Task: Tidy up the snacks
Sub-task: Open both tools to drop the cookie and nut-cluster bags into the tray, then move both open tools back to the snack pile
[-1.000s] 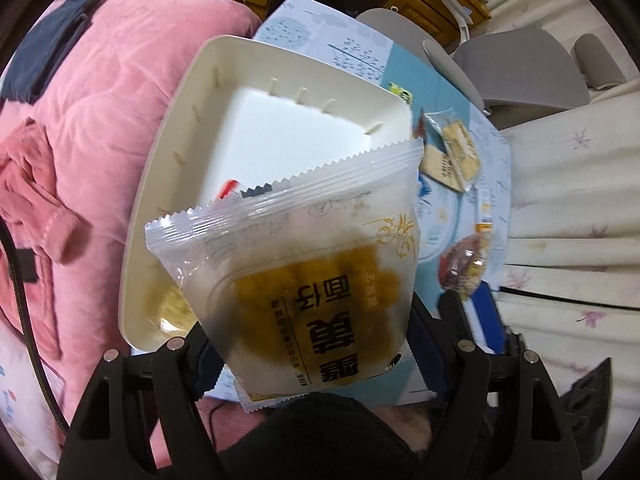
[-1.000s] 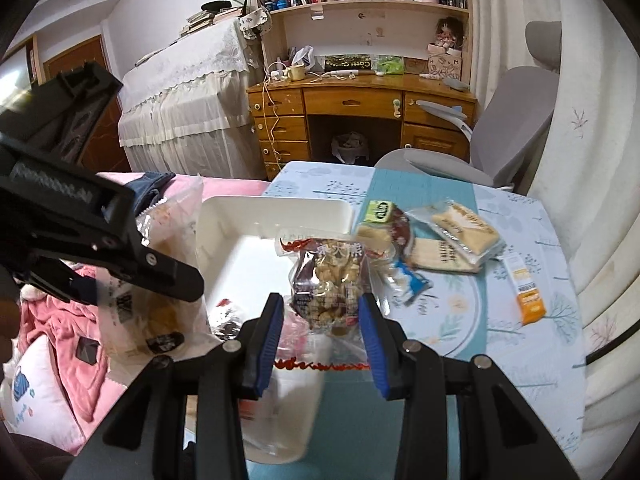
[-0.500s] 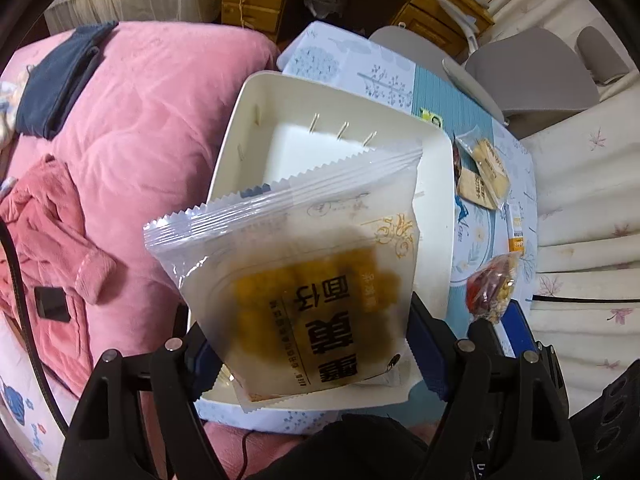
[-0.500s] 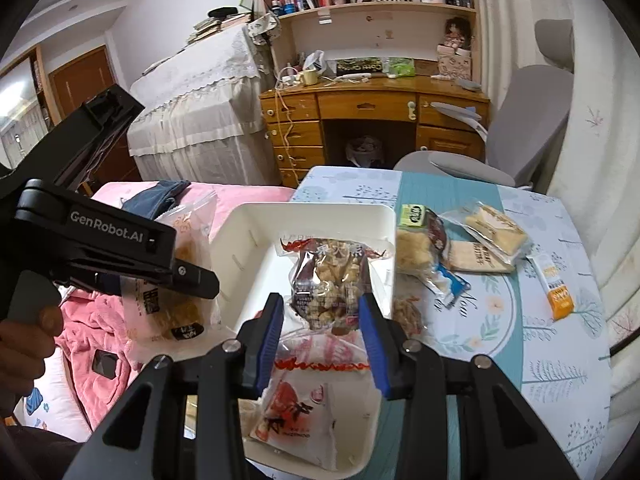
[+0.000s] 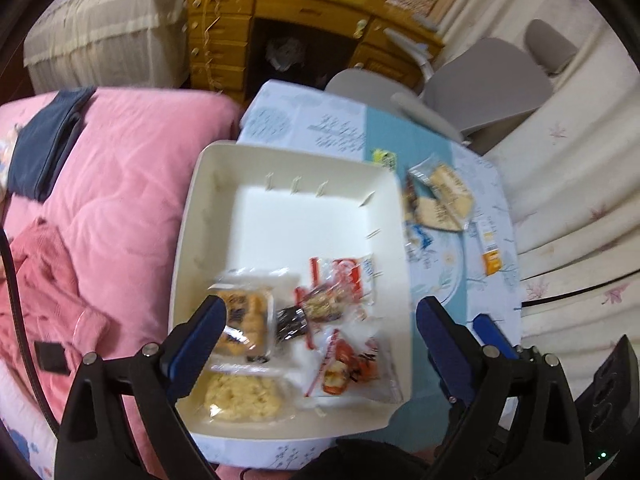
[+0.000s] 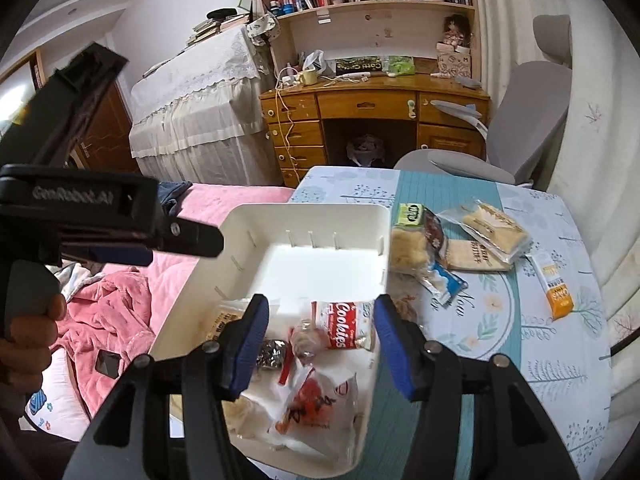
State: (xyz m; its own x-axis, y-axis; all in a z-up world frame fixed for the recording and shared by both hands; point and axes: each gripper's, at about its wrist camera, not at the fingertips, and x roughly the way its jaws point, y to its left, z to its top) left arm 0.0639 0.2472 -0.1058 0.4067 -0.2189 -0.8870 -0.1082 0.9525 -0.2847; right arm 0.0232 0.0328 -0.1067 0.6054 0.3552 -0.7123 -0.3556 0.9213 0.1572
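Snacks sit mostly in the white bin (image 5: 192, 240), which rests on the patterned table (image 6: 500, 360) at its left edge, beside the pink bedding (image 5: 120, 180). Near-left corner of bin: clear pack of yellow puffs (image 5: 240, 396), with an orange-biscuit pack (image 5: 244, 320) just behind it. Middle of bin: small dark foil packet (image 5: 290, 324) touching a clear nut bag (image 5: 320, 304). Red-white Cookies pack (image 6: 346, 324) lies behind those; red-printed bag (image 6: 316, 404) at near-right of bin. Far half of bin bare. Right of bin on table: green-label pack (image 6: 410, 214), blue-white wrapper (image 6: 444, 280), two cracker packs (image 6: 492, 228), then orange stick sachet (image 6: 558, 288) farthest right. Left gripper (image 5: 316, 332) hovers over near end of bin, jaws spread wide, nothing between them. Right gripper (image 6: 318, 344) also over near end of bin, jaws wide apart, holding nothing.
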